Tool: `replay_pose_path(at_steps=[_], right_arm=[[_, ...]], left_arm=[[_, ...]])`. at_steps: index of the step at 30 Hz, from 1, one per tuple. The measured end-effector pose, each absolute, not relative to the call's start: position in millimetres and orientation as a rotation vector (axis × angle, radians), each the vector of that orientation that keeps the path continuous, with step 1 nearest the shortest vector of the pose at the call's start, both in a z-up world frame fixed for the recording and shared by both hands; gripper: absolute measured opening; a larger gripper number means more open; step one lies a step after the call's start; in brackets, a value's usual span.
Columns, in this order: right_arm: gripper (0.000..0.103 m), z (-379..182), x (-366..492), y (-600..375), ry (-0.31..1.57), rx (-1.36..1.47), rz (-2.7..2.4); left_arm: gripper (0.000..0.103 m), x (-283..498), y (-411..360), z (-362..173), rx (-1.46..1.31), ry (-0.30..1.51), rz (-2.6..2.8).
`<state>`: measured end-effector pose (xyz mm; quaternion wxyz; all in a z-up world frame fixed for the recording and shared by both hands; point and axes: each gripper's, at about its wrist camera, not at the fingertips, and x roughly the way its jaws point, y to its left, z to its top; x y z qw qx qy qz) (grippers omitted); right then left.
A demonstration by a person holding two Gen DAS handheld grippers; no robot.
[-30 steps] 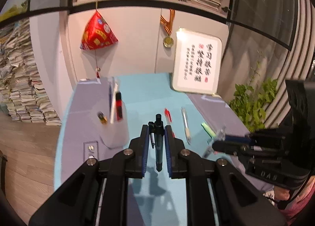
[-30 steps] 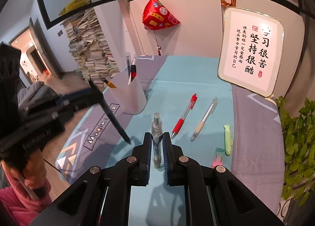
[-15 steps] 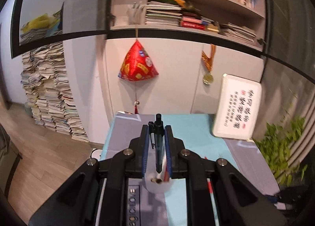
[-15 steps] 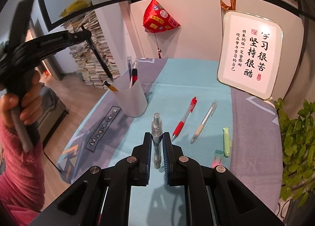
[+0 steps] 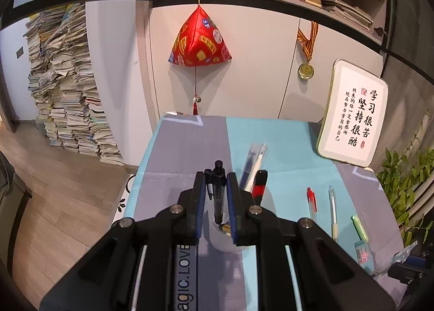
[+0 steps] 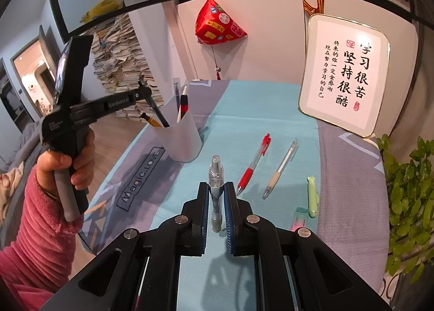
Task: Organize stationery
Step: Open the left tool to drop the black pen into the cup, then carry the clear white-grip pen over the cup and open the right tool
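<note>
A black pen with a clip sat clenched in the left hand-held gripper, its tip inside the white pen cup. Two loose pens lay on the counter, one red and one clear. A paper stack rose from the wood floor.

From the right wrist, a clear pen with a grey grip was pinched in the right hand-held gripper, above the teal-and-grey cloth. The cup stood well left. A framed calligraphy sign leaned at the back.
</note>
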<state>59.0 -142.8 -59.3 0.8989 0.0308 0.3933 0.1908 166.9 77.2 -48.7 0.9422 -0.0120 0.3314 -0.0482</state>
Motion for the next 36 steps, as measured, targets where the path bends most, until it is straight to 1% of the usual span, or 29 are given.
replay_pose_path(at_steps=[16,23,27,36], right_arm=[[0.012,-49,69,-128,0.796,0.044,0.407],[0.012,-23,83,-109,0.733,0.021,0.415],[0.012,-5,94,-95,0.690,0.012,0.431],[0.012,21,121,-59,0.618,-0.005,0.443]], left_arm=[[0.015,157,81,-60,-0.035,0.697,-0.101],[0.015,128,96,-60,-0.062,0.653,-0.107],[0.015,107,101,-63,-0.026,0.621,-0.075],[0.015,87,125,-81,-0.087,0.647,-0.042]])
